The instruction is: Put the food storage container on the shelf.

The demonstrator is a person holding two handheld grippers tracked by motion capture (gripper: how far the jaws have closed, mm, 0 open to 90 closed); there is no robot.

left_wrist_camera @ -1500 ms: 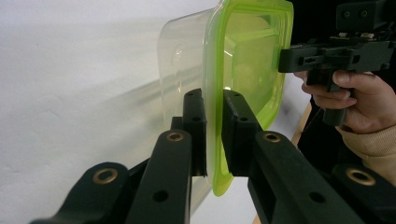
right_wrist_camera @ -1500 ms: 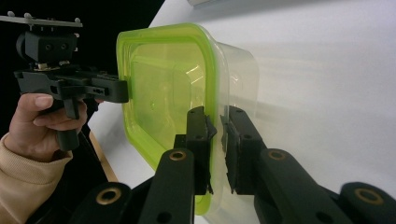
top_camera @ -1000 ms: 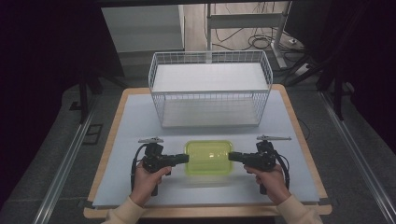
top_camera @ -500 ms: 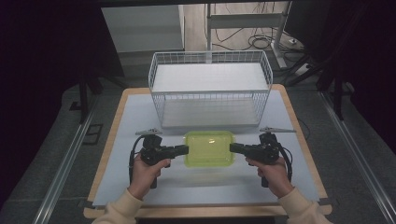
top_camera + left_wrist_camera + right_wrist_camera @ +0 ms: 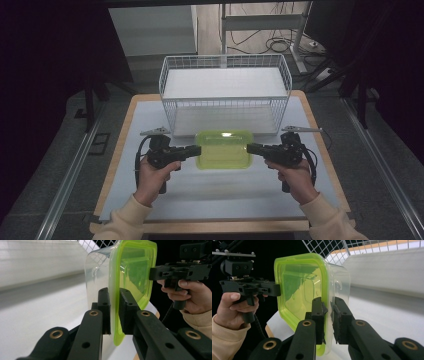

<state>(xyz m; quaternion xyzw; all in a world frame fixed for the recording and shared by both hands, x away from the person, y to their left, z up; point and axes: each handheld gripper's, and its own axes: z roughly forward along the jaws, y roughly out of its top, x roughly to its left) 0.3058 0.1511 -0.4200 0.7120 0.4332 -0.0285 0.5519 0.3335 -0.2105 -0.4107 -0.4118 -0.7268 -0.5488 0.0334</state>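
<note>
green-lidded container [image 5: 223, 149], seemingly gripped, wire basket [image 5: 225, 95]

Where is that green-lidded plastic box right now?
In the high view the box sits mid-table, just in front of the white wire basket, pinched at its rim by the left gripper and the right gripper on either side.

Both forearms come in from the near edge of the surface [image 5: 150, 200], sleeves cream, each hand wrapped around a pistol-style handle. The left tongs [image 5: 196, 150] point level toward the right, the right tongs [image 5: 251, 148] level toward the left, so the two face each other, tips well apart. Each pair of jaws is clamped on an opposite rim of the green-lidded container [image 5: 223, 149], held clear above the surface.
</note>
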